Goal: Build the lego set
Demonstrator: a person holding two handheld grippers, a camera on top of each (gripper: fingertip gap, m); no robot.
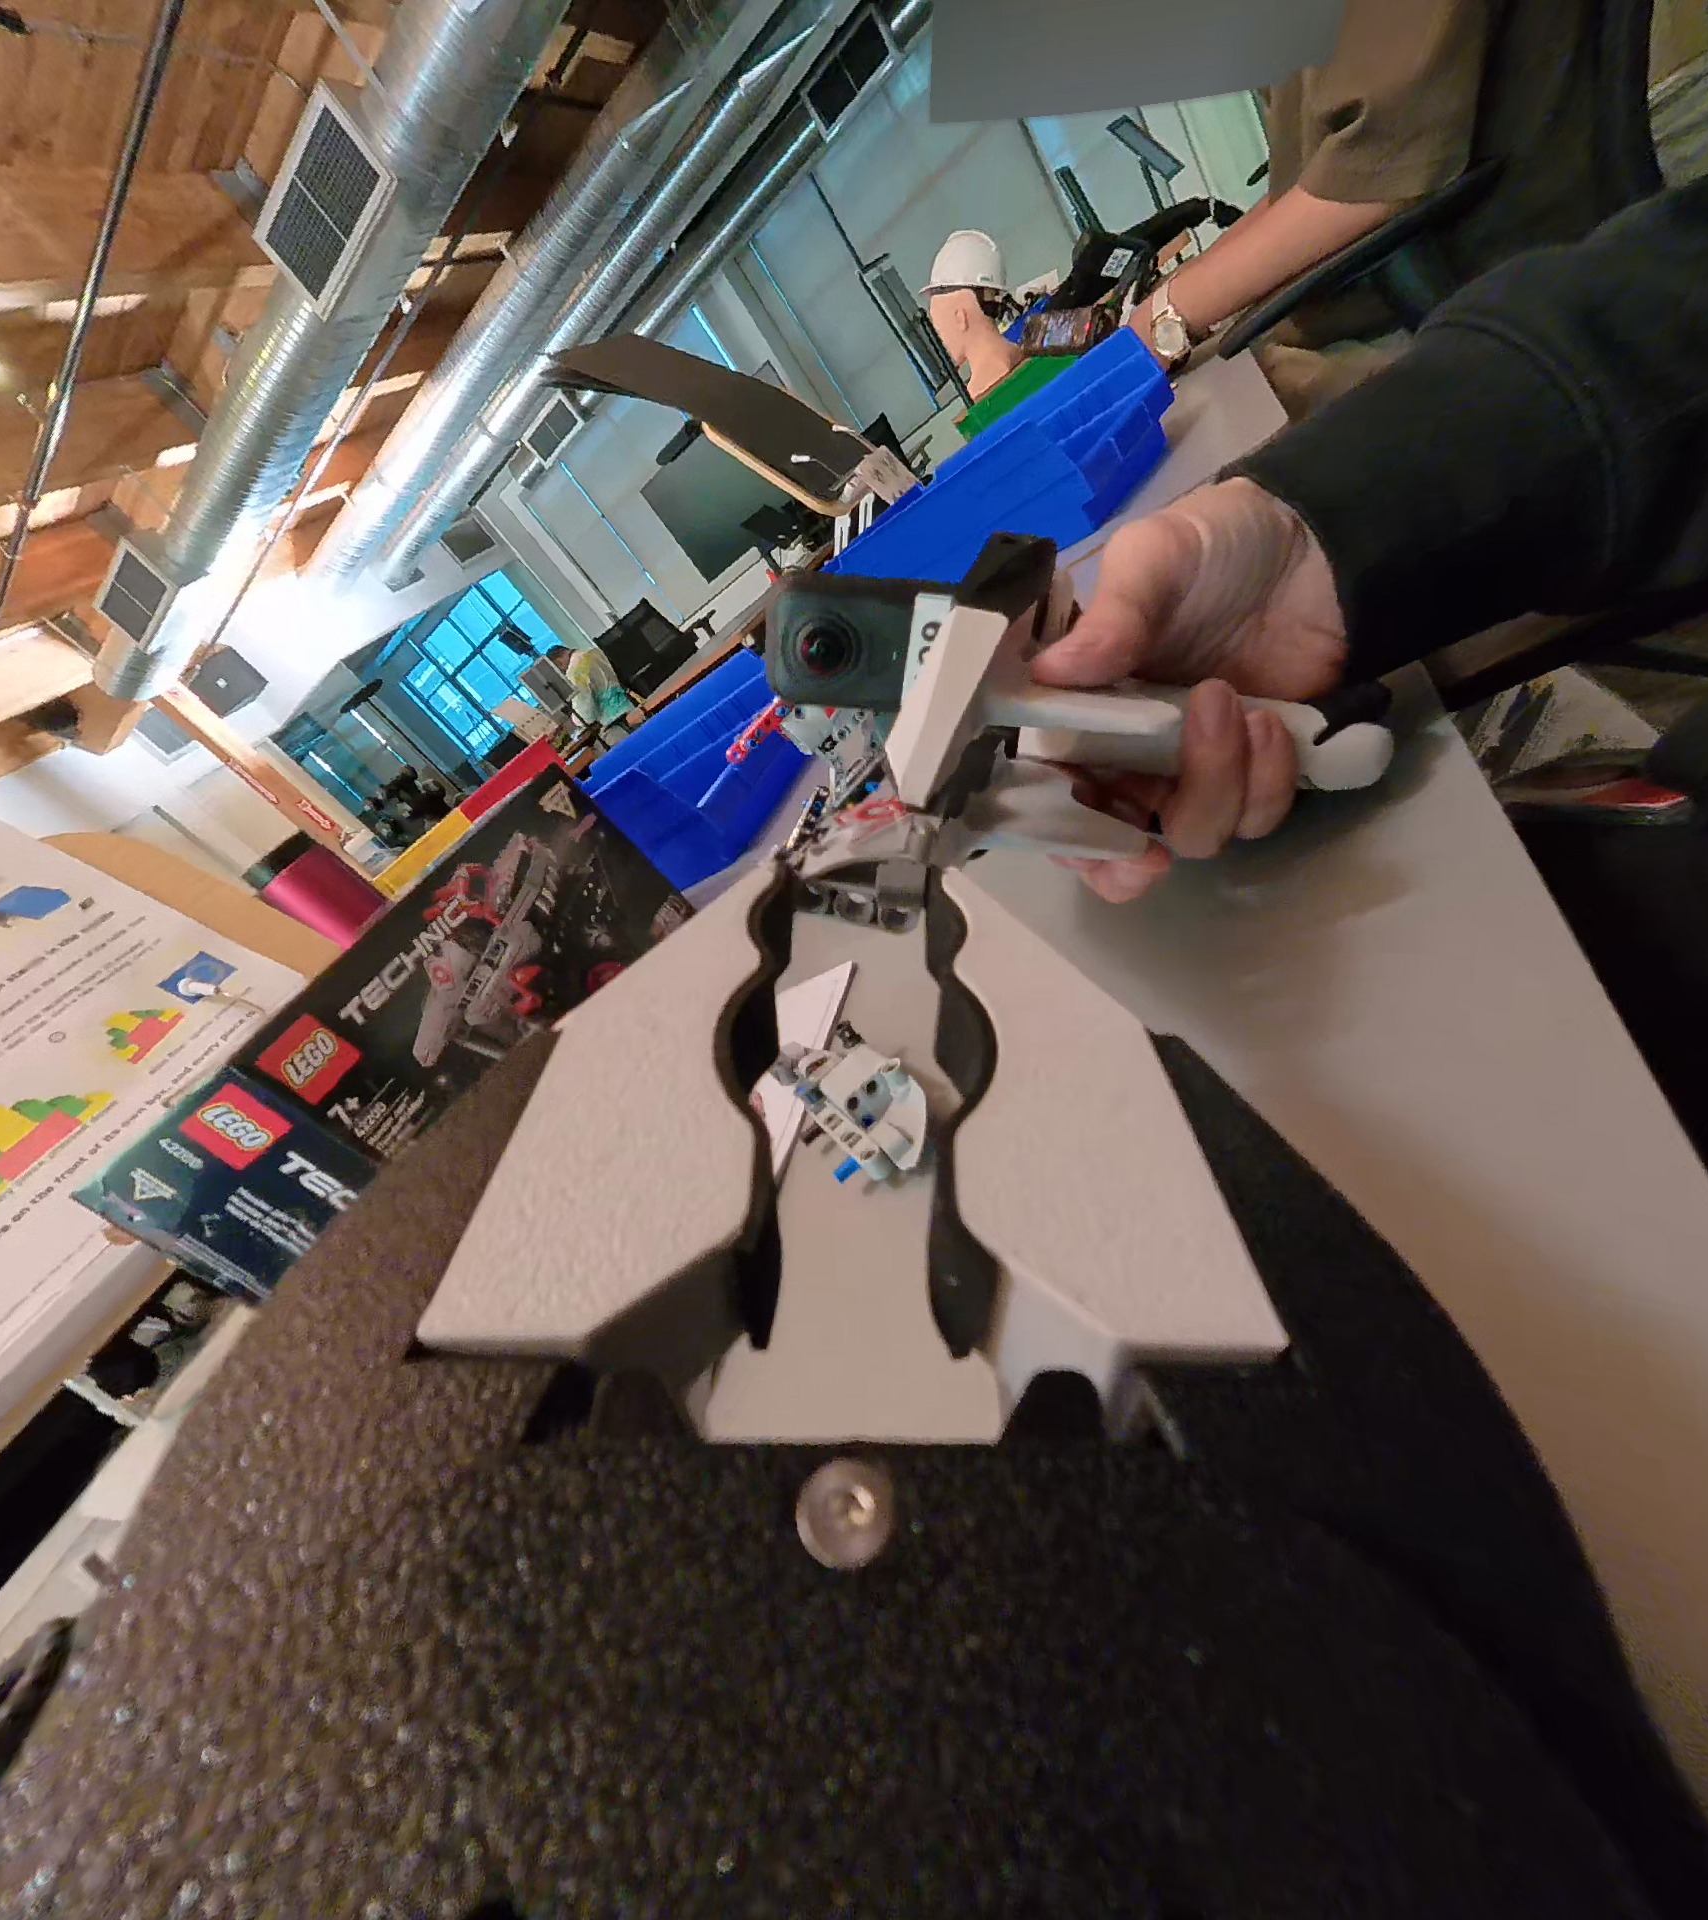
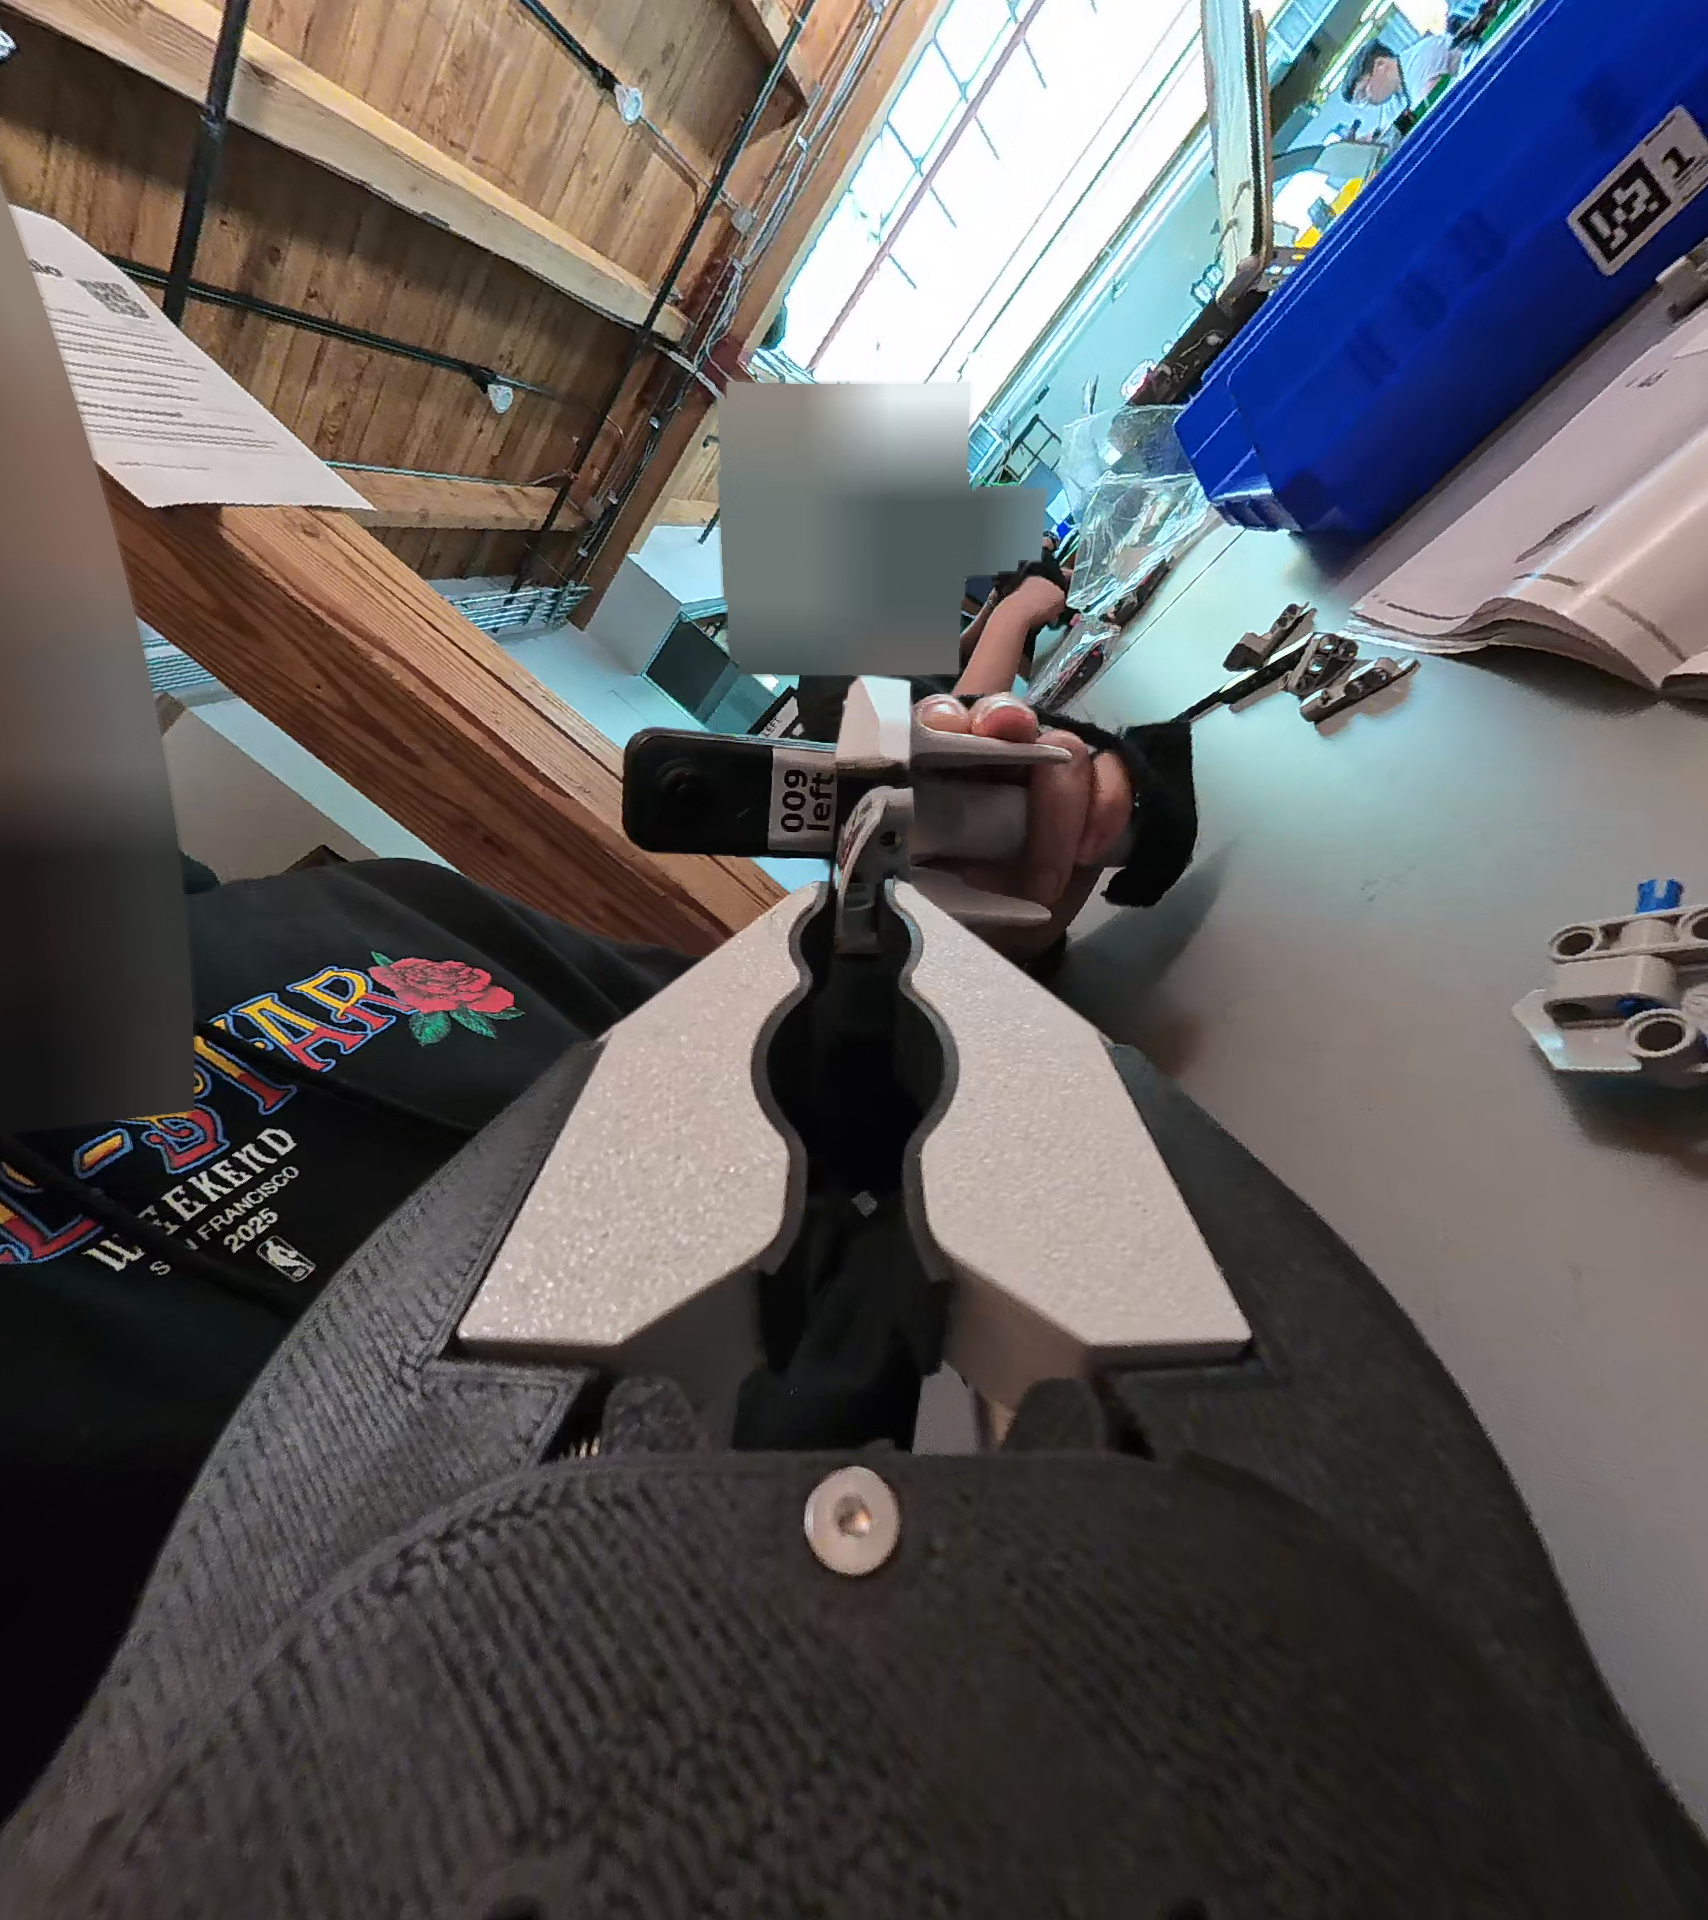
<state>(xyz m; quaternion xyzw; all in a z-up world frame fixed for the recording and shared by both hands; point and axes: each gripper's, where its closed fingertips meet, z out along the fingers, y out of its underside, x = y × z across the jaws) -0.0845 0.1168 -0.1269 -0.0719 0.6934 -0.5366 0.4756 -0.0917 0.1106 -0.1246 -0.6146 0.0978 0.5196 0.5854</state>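
Observation:
In the left wrist view my left gripper is shut on a grey holed Lego beam. My right gripper, held by a hand, faces it tip to tip and touches the same white, grey and red Lego assembly. In the right wrist view my right gripper is shut on a thin grey part of that assembly, and the left gripper meets it from the far side. A small white and grey sub-assembly lies on the table; it also shows in the right wrist view.
Several loose grey pieces and an open instruction booklet lie on the grey table. Blue bins line the far edge. The Lego box and a printed sheet stand at the left. A person in a black sweatshirt sits close. Both grippers' tips are close together, under 4 cm apart.

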